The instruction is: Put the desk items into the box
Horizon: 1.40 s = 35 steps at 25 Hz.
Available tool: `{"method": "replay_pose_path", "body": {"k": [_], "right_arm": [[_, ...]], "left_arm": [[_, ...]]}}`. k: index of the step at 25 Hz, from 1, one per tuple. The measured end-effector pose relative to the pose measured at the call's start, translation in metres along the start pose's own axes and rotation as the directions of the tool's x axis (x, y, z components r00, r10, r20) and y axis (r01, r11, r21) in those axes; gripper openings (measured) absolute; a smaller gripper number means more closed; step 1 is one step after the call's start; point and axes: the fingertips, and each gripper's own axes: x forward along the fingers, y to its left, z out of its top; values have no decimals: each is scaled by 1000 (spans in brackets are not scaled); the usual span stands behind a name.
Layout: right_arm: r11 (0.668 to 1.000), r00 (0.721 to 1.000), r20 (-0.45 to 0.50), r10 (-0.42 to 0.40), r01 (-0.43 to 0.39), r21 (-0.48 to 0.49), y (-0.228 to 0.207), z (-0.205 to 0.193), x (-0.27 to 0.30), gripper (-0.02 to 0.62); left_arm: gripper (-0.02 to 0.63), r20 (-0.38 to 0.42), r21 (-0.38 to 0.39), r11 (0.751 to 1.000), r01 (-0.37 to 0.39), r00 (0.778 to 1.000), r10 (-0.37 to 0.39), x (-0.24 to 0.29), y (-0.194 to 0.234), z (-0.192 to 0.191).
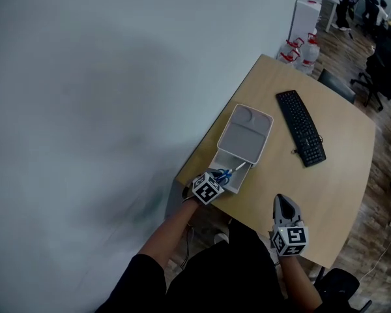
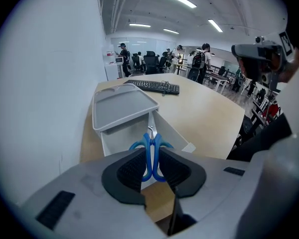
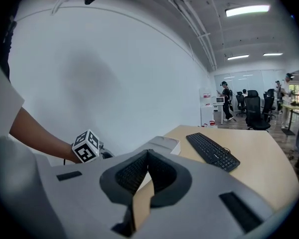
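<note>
Left gripper [image 2: 153, 154]: jaws clamped on the handles of blue scissors [image 2: 150, 141], blades pointing into the open near end of the box [image 2: 117, 142]. Lid [image 2: 123, 105] covers the box's far part. Right gripper [image 3: 148, 156]: jaws closed, empty, over the table [image 1: 313, 194] near edge. Keyboard [image 1: 300, 127] lies far right.

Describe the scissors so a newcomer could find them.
Start at the tan desk and go to the white box at its near edge by the wall, half covered by its lid. At the box's open end, the left claw grips the scissors. Their blue handles set them apart from the white box and the black keyboard.
</note>
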Motion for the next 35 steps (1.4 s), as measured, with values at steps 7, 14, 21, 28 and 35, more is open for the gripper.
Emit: {"method": "replay_pose_path", "body": {"k": [7, 14, 21, 28, 35], "right_arm": [[1000, 1000, -16, 7, -7, 8, -14, 4, 20, 60], [999, 999, -43, -6, 7, 37, -32, -3, 33, 60], [998, 998, -49, -28, 30, 49, -52, -7, 41, 60], [996, 997, -60, -45, 49, 69, -59, -16, 41, 60], [997, 998, -46, -38, 41, 72, -50, -11, 33, 60]], "left_arm": [[84, -47, 7, 1000, 18, 999, -18, 15, 9, 0], [84, -109, 40, 997, 61, 992, -56, 39, 9, 5], [86, -159, 22, 997, 74, 985, -70, 60, 13, 0], [92, -152, -17, 997, 80, 985, -81, 64, 14, 1], [106, -97, -89, 995, 53, 993, -61, 53, 20, 5]]}}
